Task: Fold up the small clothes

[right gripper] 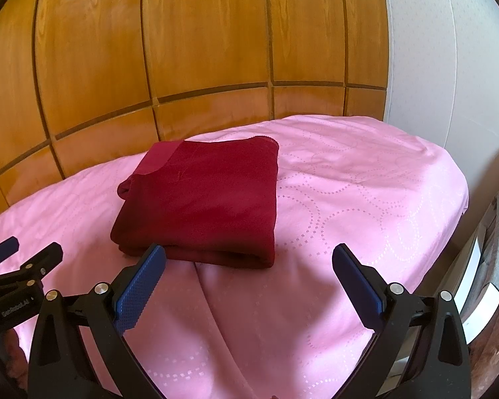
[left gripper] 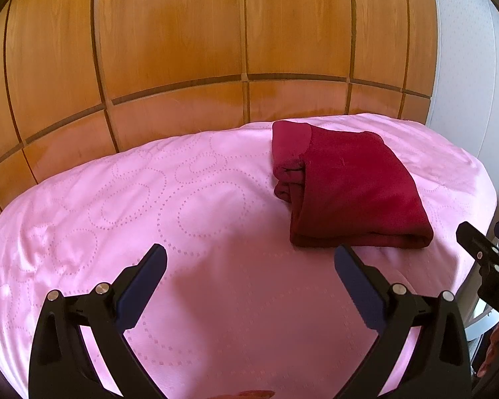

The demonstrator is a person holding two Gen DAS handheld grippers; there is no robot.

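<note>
Both pairs of fingers are spread wide and hold nothing: your left gripper point(left gripper: 250, 259) hangs over bare pink cover, and your right gripper point(right gripper: 249, 259) is just short of the near edge of the dark red garment point(right gripper: 203, 199). The left blue pad point(right gripper: 139, 292) of the right gripper sits right at that near fold, so it may be brushing the cloth or only overlapping it from this angle; you cannot tell which.

Judging from how it lies, the garment is already folded into a compact stack, resting on the pink bedspread point(right gripper: 349, 199) toward the far side of the bed, right of centre in your left wrist view. The job looks close to done, which is when you can undo it.

Risks from here:
- Push the right gripper forward with its jaws apart and that left pad would likely catch the near fold, sliding or opening the top layer.
- On the stack's left side, the loose bunched layers point(left gripper: 287, 179) are the weak spot. A pinch there would probably gather only some layers and drag the fold apart.
- The bedspread is soft and satiny, so a low pinch could take cover and garment together, and the whole stack could skate.
- Farther off, the wooden panelling point(left gripper: 216, 33) rises just behind the bed, so a shove could send the stack toward that far edge.
</note>
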